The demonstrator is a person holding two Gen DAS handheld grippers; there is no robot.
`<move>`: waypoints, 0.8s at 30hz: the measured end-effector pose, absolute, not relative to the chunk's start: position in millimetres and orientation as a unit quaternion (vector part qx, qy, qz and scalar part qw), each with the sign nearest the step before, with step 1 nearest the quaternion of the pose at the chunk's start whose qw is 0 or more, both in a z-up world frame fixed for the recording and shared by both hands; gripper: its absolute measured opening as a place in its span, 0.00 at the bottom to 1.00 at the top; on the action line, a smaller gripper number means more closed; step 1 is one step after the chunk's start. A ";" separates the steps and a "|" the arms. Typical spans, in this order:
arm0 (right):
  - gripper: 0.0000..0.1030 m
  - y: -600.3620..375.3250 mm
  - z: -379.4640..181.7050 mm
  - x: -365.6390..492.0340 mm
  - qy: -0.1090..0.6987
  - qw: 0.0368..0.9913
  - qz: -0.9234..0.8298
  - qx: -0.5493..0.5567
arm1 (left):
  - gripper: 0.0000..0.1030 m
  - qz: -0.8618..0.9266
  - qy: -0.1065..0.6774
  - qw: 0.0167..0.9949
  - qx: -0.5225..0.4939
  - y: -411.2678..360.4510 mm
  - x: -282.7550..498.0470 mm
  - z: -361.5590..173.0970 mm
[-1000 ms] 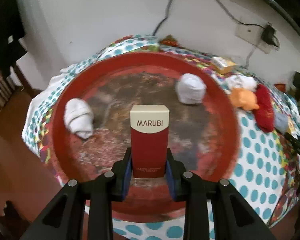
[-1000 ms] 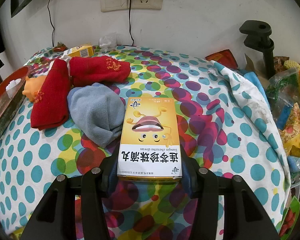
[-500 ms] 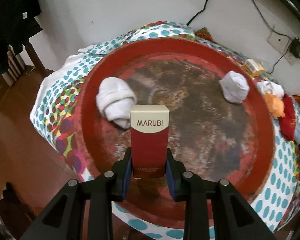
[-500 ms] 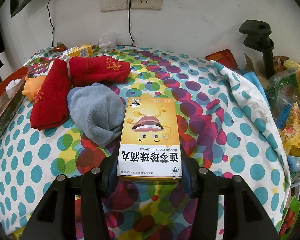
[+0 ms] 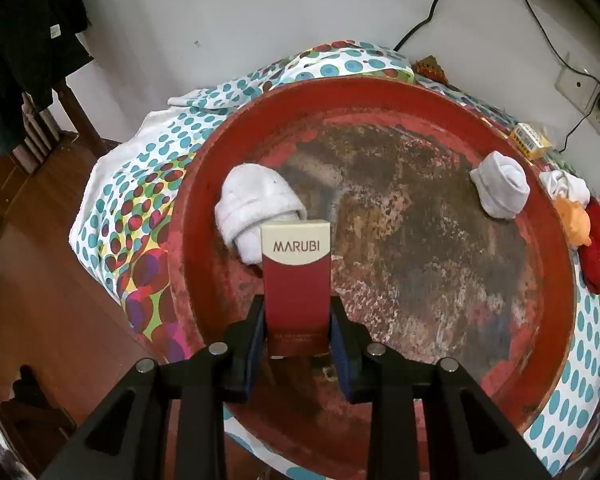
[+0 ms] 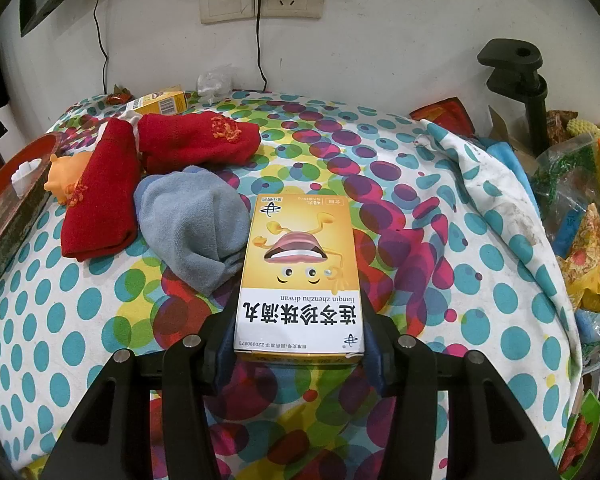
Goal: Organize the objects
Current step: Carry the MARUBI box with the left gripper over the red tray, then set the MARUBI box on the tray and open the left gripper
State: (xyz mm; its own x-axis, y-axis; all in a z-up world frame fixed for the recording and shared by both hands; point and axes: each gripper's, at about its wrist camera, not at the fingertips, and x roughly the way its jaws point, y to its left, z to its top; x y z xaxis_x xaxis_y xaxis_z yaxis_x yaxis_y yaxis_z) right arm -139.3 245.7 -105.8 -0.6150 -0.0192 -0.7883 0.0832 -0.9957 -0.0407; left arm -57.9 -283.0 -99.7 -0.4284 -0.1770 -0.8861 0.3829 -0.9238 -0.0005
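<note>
My left gripper [image 5: 297, 334] is shut on a red and cream MARUBI box [image 5: 296, 280], held above the near left part of a round red tray [image 5: 556, 312]. Two rolled white socks lie in the tray, one [image 5: 256, 206] just behind the box, one [image 5: 500, 188] at the far right. My right gripper [image 6: 298, 336] is shut on a yellow medicine box [image 6: 300, 276], held flat over the dotted tablecloth [image 6: 60, 320]. A grey-blue sock [image 6: 192, 224] lies left of that box, with two red socks [image 6: 196, 142] behind it.
An orange toy [image 6: 62, 176] and the tray's edge [image 6: 12, 208] are at the left of the right wrist view. A small yellow box [image 6: 162, 102] lies by the wall. A black clamp stand [image 6: 520, 80] and bags of clutter [image 6: 584, 240] stand at the right. Wooden floor [image 5: 40, 280] is left of the table.
My left gripper has carried the MARUBI box to the left over the tray, toward the left rolled sock. The right gripper and its yellow box have stayed still.
</note>
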 end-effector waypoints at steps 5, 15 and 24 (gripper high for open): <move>0.46 245.8 -106.1 -139.4 0.036 0.029 -0.898 0.438 | 0.30 -0.838 0.094 0.169 0.510 -281.6 -58.4 -100.4; 0.47 245.7 -106.0 -139.0 0.037 0.028 -0.898 0.438 | 0.40 -0.838 0.109 0.156 0.512 -281.9 -55.2 -97.6; 0.47 245.4 -106.0 -139.0 0.037 0.028 -0.898 0.438 | 0.53 -0.853 0.093 0.158 0.489 -269.9 -40.5 -82.5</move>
